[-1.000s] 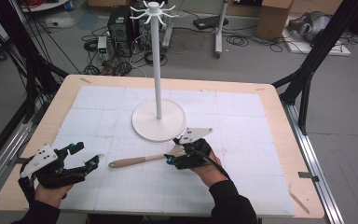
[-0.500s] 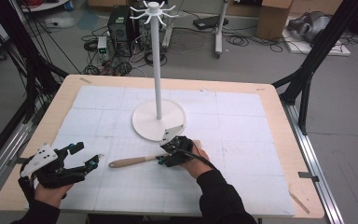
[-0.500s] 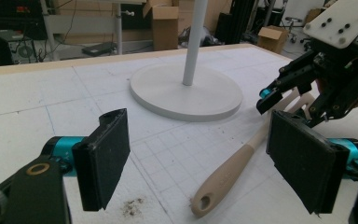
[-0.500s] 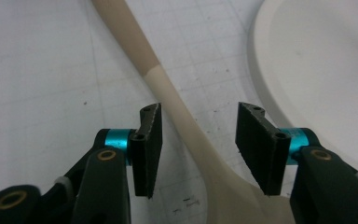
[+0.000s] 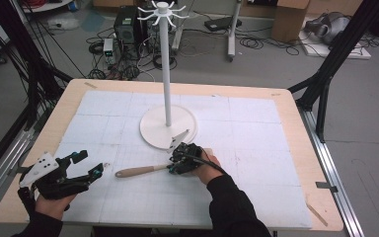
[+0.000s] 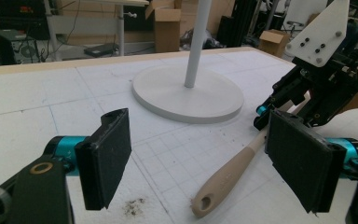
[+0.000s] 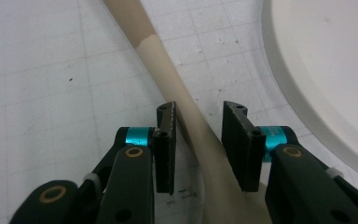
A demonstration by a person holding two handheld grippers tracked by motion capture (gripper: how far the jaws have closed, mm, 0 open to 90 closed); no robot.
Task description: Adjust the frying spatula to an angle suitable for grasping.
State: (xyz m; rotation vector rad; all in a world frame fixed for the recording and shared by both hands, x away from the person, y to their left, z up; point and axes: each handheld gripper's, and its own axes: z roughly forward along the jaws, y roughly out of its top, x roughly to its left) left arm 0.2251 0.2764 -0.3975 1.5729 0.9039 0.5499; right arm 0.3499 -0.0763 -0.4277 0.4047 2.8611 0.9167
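White gridded table [image 5: 256, 148]: right hand-held gripper [image 7: 198, 140] closing around utensil handle [image 7: 177, 93]; left hand-held gripper [image 6: 200, 158] spread.

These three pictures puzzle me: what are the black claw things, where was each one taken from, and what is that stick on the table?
No machine arm here: a person holds a two-jaw tool in each hand. The high view looks down on the table from above. The other two come from cameras riding on each tool, looking along its jaws. The left gripper hovers wide open, holding nothing. The right gripper has its jaws on either side of a beige utensil handle lying on the white gridded mat; they have just been closing, with a small gap still showing on one side. Behind stands a white stand on a round base, with hooks on top.
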